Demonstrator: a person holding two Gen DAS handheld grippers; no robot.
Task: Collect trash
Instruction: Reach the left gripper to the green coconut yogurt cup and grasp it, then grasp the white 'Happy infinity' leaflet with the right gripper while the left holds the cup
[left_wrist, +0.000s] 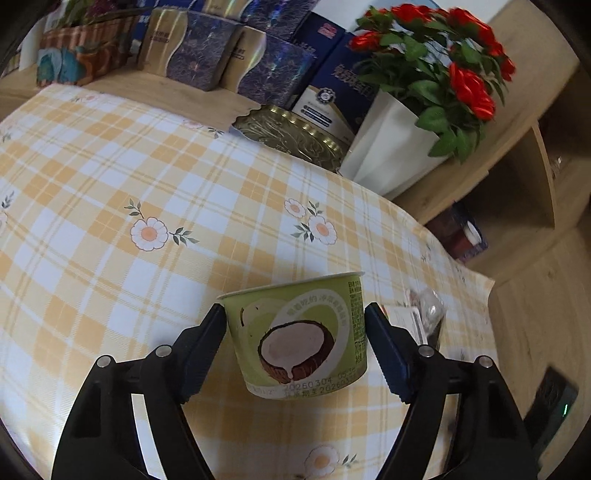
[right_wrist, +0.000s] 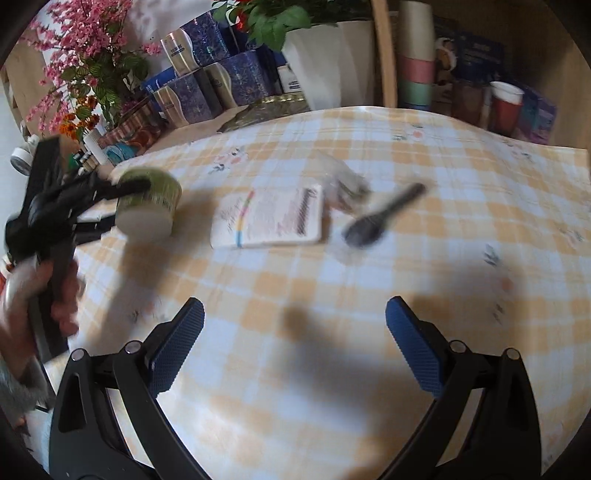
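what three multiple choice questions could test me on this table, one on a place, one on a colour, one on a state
1. In the right wrist view, where does the spoon lie?
A. just right of the packet
B. on the floor
C. in a drawer

2. What colour is the wall of the cup?
A. red
B. green
C. blue

3. How is the right gripper?
A. shut on the spoon
B. shut on the packet
C. open, holding nothing

Answers:
1 A, the spoon rests on the tablecloth beside the packet's right edge.
2 B, the cup is green with a coconut printed on it.
3 C, its fingers stand wide apart over bare cloth.
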